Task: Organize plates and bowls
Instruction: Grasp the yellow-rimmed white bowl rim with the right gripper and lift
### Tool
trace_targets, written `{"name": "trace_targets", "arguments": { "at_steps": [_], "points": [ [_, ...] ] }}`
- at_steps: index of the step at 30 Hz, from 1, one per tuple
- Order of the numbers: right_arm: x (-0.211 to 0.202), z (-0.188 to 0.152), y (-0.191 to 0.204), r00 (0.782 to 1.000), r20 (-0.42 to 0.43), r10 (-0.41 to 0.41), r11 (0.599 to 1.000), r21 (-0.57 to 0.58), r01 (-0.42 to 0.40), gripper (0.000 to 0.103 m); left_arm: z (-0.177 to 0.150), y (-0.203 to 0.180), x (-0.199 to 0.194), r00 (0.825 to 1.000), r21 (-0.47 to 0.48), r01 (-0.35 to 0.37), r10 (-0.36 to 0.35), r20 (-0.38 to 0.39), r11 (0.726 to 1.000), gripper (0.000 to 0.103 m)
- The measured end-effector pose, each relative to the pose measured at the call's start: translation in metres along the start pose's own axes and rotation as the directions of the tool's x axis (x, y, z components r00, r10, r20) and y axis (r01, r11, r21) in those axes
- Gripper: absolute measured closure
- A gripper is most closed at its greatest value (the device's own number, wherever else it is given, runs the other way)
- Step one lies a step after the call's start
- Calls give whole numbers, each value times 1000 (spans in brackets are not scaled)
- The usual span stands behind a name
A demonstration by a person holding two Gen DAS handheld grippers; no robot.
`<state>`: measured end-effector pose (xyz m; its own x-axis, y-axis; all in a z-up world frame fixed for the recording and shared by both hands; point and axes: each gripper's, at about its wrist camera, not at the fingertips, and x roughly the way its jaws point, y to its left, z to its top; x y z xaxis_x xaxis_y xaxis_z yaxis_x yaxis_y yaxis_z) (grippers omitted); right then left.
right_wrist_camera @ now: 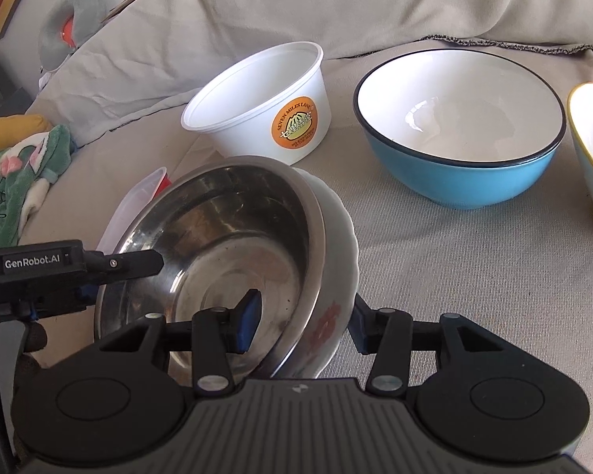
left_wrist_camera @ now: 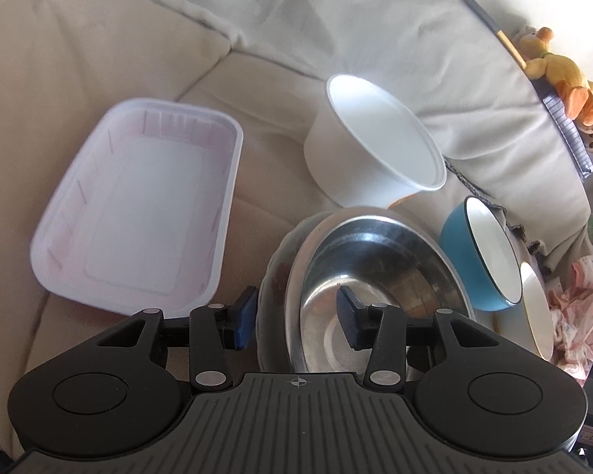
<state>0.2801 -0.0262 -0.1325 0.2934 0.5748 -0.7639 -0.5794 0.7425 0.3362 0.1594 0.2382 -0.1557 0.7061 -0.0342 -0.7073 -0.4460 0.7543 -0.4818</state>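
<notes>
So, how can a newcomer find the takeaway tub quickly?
Look at the beige cloth-covered sofa seat. Behind the tilted steel bowl, left of the blue bowl, stands a white plastic tub. Only it carries a round orange sticker.

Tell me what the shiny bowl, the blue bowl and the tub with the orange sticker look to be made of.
Shiny bowl: looks like stainless steel, polished, with mirror-like reflections and fine scuffs.
Blue bowl: probably glazed ceramic or enamel, glossy white inside with a highlight and a dark rim.
Tub with the orange sticker: likely thin plastic, matte white, with a rolled lip.
</notes>
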Motion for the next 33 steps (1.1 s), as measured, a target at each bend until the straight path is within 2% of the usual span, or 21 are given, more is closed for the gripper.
{"name": "trace_targets", "arguments": {
  "at_steps": [3,6,8,10,13,16,18,21,24,28,30,33],
  "points": [
    [-16,2,-5,998,50,-31,999,-27,33,56,6,-9,-20,997,37,-27,24,70,999,59],
    [-48,6,-18,991,130,-30,998,-43,35,56,14,-25,-44,984,80,-72,58,167,994,59],
    [-74,9,-28,980,193,-51,996,-56,63,56,22,-41,-56,978,87,-22,3,208,996,59],
    [-102,13,-44,963,257,-74,995,-46,89,56,30,-63,-59,974,102,81,-100,203,992,59],
    [-145,22,-81,923,351,-158,987,43,152,56,32,-104,-44,970,133,193,-210,127,972,59],
    [-174,21,-124,881,394,-262,964,149,220,56,21,-142,-13,970,163,239,-243,8,957,59],
    [-182,14,-153,864,383,-328,941,219,260,56,11,-161,6,968,179,251,-245,-53,951,59],
    [-182,-1,-189,864,342,-370,914,298,274,56,-12,-181,31,965,201,252,-229,-131,946,59],
    [-170,-21,-218,869,293,-398,889,357,287,56,-38,-193,49,952,227,266,-217,-216,937,59],
    [-154,-38,-243,879,249,-408,861,424,280,56,-64,-198,61,942,270,264,-188,-277,926,59],
    [-150,-40,-247,880,252,-402,861,430,270,56,-67,-202,65,937,271,268,-185,-296,925,59],
    [-151,-29,-246,876,297,-380,885,392,251,56,-60,-212,73,927,226,304,-233,-295,926,59]
  ]
}}
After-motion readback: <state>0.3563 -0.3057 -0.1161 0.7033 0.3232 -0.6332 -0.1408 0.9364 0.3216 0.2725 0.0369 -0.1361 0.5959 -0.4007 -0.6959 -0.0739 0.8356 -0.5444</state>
